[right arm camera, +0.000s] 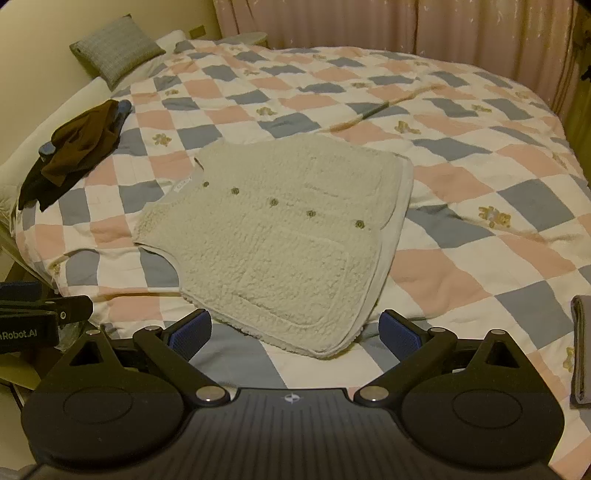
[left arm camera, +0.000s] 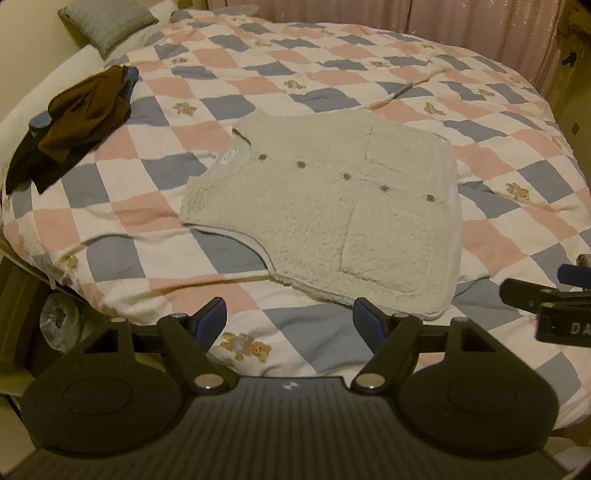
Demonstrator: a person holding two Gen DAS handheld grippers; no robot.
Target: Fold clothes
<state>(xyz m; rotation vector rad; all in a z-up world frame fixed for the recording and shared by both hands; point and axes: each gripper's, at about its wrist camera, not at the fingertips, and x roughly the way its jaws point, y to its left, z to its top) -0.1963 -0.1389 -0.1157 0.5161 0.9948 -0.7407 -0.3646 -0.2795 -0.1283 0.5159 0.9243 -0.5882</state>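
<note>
A cream fleece vest (left arm camera: 325,206) with a row of buttons and two patch pockets lies flat and spread out on the checked quilt (left arm camera: 280,77). It also shows in the right wrist view (right arm camera: 273,240). My left gripper (left arm camera: 290,323) is open and empty, held just short of the vest's near edge. My right gripper (right arm camera: 293,330) is open and empty, its fingers either side of the vest's near bottom corner, above it. The right gripper shows at the right edge of the left wrist view (left arm camera: 546,299).
A pile of dark brown and black clothes (left arm camera: 74,122) lies at the quilt's left edge. A grey cushion (left arm camera: 107,22) sits at the far left corner. A folded grey item (right arm camera: 581,350) lies at the right. Pink curtains (right arm camera: 406,22) hang behind the bed.
</note>
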